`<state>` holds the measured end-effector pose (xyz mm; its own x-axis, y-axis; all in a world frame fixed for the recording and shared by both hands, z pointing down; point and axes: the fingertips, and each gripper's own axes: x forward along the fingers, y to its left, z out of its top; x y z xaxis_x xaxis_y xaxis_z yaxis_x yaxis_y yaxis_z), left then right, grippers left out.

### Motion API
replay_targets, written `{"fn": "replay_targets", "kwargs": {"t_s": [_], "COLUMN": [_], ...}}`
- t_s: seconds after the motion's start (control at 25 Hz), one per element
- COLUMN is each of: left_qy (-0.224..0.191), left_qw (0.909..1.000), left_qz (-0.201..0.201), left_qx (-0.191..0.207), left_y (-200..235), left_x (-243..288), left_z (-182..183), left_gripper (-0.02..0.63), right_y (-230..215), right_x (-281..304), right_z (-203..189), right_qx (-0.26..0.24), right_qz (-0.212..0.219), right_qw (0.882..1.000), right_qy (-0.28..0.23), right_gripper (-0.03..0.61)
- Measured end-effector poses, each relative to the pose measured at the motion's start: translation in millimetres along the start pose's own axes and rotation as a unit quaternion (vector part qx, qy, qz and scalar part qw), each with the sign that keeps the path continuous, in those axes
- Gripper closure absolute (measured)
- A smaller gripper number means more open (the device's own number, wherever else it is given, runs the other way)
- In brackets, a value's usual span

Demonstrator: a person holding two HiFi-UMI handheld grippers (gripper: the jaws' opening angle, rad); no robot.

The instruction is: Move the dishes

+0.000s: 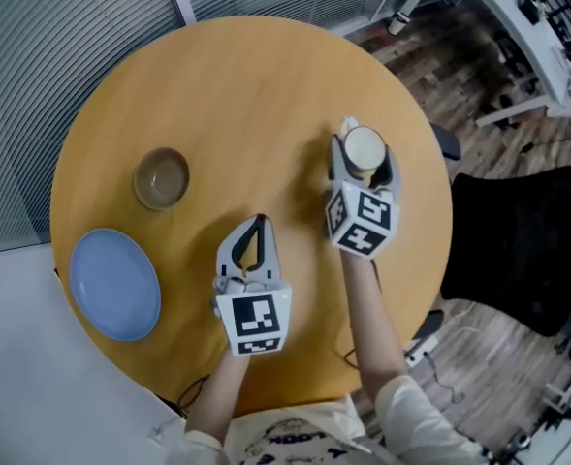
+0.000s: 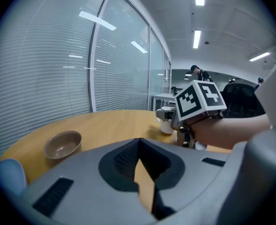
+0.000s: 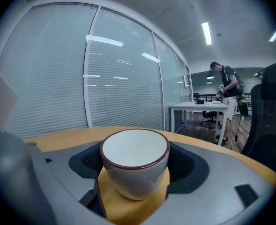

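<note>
Gripping a white cup point(image 3: 134, 161) with a dark red rim, the right tool point(image 1: 365, 151) is pressing its jaws against the cup's sides, well to the right of the brown bowl point(image 1: 161, 177). The left tool point(image 1: 258, 223) is holding its jaws together on nothing, right of the bowl and nearer the person. A blue plate point(image 1: 115, 284) is lying on the tabletop point(image 1: 246, 85) near the bowl, toward the person. Black-and-white square markers point(image 1: 256, 320) are facing up on both tools.
</note>
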<state>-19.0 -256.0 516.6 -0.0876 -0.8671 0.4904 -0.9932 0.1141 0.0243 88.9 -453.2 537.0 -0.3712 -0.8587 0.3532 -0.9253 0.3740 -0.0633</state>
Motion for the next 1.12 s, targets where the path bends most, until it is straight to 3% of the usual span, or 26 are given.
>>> {"fn": "replay_targets", "kwargs": {"t_s": [0.24, 0.6, 0.96, 1.12], "left_qy": [0.011, 0.015, -0.002, -0.018], "left_qw": [0.9999, 0.9999, 0.9998, 0.9987], "left_qz": [0.007, 0.005, 0.019, 0.033], "left_qx": [-0.008, -0.003, -0.007, -0.034], "left_y": [2, 6, 26, 42], "left_x": [4, 4, -15, -33], "left_z": [-10, -13, -6, 3], "left_gripper": [0.611, 0.611, 0.611, 0.611], "right_y": [-9, -14, -12, 10], "right_x": [12, 11, 1, -28], "right_z": [-4, -2, -9, -9], "right_qx": [0.001, 0.046, 0.005, -0.007], "right_qz": [-0.041, -0.149, -0.125, -0.103], "right_qw": [0.999, 0.988, 0.992, 0.995], "right_qy": [-0.001, -0.012, -0.012, -0.01], "right_gripper": [0.202, 0.204, 0.201, 0.201]}}
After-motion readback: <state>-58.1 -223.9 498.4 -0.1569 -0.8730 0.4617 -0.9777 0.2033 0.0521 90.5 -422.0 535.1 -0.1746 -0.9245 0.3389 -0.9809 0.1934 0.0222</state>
